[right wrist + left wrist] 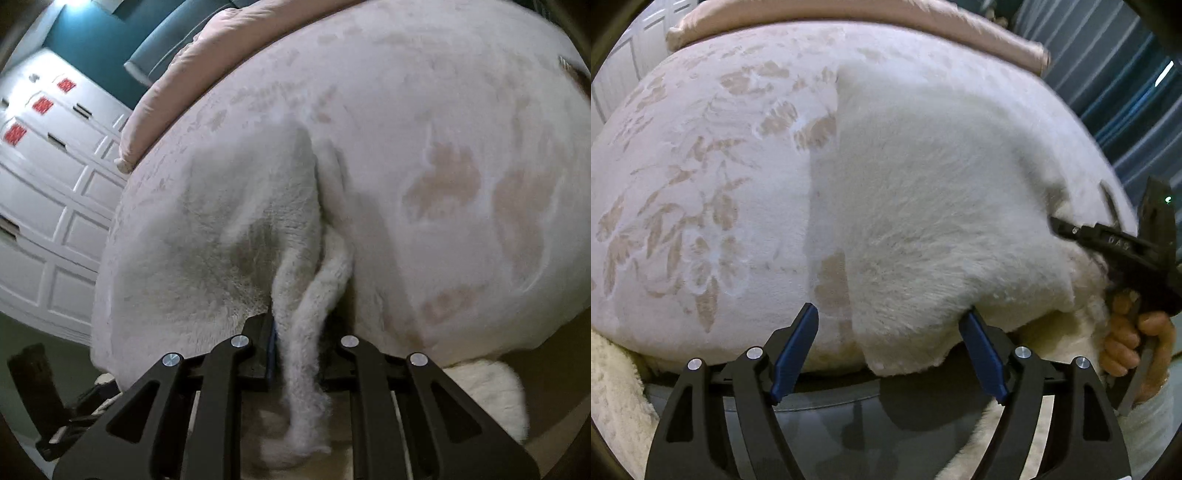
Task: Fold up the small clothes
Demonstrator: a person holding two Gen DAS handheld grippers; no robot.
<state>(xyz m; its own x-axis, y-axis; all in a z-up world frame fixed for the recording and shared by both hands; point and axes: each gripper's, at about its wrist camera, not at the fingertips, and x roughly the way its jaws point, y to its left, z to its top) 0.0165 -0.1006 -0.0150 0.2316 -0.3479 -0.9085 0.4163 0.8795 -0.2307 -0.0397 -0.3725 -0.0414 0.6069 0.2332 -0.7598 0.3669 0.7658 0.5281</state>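
Observation:
A white fluffy garment (923,192) lies on a pale pink bedspread (701,184) with a leaf pattern. My left gripper (890,325) is open at the bed's near edge, its blue-padded fingers (796,347) spread on either side of the garment's lower left corner. My right gripper (299,332) is shut on a bunched edge of the garment (306,295), which hangs down between its fingers. In the left wrist view the right gripper (1067,230) grips the garment's right edge, with the person's hand (1134,332) on its handle.
A folded pink quilt (849,11) lies along the far side of the bed. White panelled wardrobe doors (55,203) stand to the left. A teal wall (1137,110) rises to the right. A cream fleece item (491,391) hangs below the bed edge.

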